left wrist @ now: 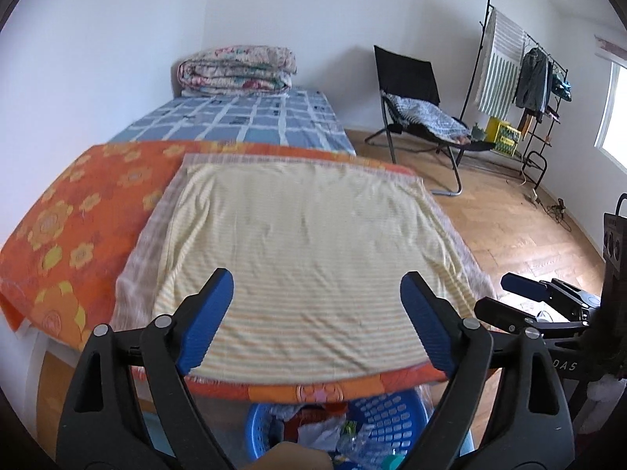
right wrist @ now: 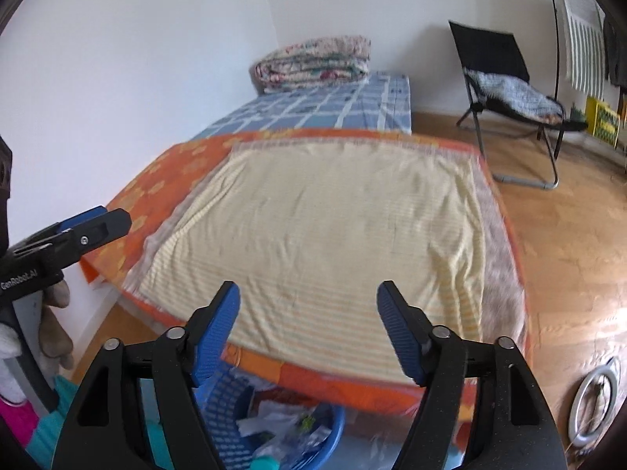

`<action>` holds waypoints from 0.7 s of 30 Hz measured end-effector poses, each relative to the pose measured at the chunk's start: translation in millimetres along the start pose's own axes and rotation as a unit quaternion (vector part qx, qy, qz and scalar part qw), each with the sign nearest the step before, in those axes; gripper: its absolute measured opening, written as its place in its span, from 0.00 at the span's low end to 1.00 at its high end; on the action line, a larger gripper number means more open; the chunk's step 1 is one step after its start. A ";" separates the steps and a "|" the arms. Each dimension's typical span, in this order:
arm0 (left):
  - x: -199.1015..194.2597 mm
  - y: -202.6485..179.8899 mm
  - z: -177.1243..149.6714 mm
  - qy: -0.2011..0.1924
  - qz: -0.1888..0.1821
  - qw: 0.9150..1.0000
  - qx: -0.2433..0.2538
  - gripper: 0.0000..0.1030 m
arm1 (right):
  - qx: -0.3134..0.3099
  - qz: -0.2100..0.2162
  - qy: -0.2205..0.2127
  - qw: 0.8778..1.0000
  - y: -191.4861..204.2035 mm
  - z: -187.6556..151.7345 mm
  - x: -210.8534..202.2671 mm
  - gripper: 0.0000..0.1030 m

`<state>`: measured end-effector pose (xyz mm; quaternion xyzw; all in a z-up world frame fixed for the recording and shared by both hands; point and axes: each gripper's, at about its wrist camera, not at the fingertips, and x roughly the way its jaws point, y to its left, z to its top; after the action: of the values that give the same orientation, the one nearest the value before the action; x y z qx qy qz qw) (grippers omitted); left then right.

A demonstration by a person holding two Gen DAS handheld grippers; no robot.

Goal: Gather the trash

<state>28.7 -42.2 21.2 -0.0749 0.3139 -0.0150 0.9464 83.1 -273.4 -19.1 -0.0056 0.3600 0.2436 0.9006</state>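
The bed fills the view, its near end covered by an orange floral sheet with a pale striped cloth on top. Below the near edge sits the blue basket, trash heaped inside. Left gripper and right gripper both hang spread apart, nothing between their pads.

Both the left gripper and the right gripper are black, with ribbed blue pads and silver pivot screws. White lettering marks the left gripper's side. A pale glove covers the left hand.
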 end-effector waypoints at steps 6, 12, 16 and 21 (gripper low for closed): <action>3.6 -3.2 16.2 -0.014 -0.004 1.000 0.004 0.91 | 0.005 0.005 -0.026 1.000 -8.6 19.1 2.9 0.78; 9.9 -7.1 28.8 -0.027 -0.005 1.000 0.005 0.96 | 0.012 0.007 -0.035 0.999 -13.9 33.0 15.3 0.78; 14.5 -7.7 33.4 -0.031 -0.004 1.000 0.005 0.98 | 0.021 0.010 -0.040 0.999 -17.0 38.5 19.2 0.78; 22.3 -5.8 35.9 -0.031 0.004 1.000 -0.002 0.99 | 0.039 0.009 -0.038 0.998 -24.4 43.3 26.5 0.79</action>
<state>68.1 -44.9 37.2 -0.0757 0.2848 -0.0083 0.9556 138.3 -275.3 -8.3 0.0420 0.3347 0.2373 0.9110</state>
